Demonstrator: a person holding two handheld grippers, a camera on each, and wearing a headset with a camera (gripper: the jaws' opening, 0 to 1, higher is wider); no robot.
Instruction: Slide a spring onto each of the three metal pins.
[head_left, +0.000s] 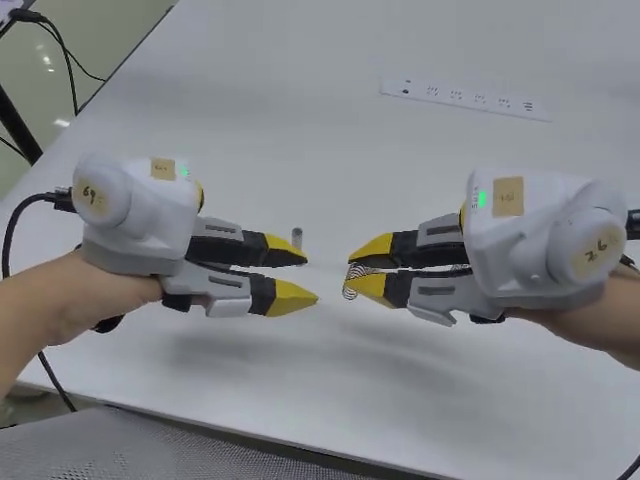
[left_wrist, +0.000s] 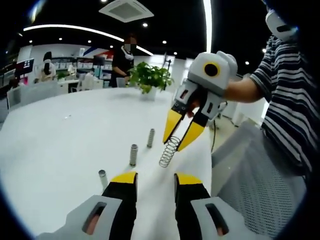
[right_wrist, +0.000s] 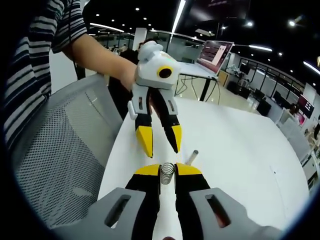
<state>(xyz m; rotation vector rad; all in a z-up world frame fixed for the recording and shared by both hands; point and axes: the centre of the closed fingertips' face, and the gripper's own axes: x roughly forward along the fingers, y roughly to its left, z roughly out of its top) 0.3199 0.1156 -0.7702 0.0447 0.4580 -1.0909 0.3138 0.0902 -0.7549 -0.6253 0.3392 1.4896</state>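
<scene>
- Your right tongs (head_left: 352, 272) grip a spring (right_wrist: 167, 171); your left tongs (head_left: 311, 278) hang open, empty.
- Next, line the spring over the pin (left_wrist: 102, 175) that looks bare.

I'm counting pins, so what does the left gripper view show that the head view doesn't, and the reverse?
Left gripper view: all three pins in a row, the two farther ones seemingly wearing springs, the nearest pin bare. Head view: a power strip on the table. Both: the right tongs shut on a spring, the left tongs open.
</scene>
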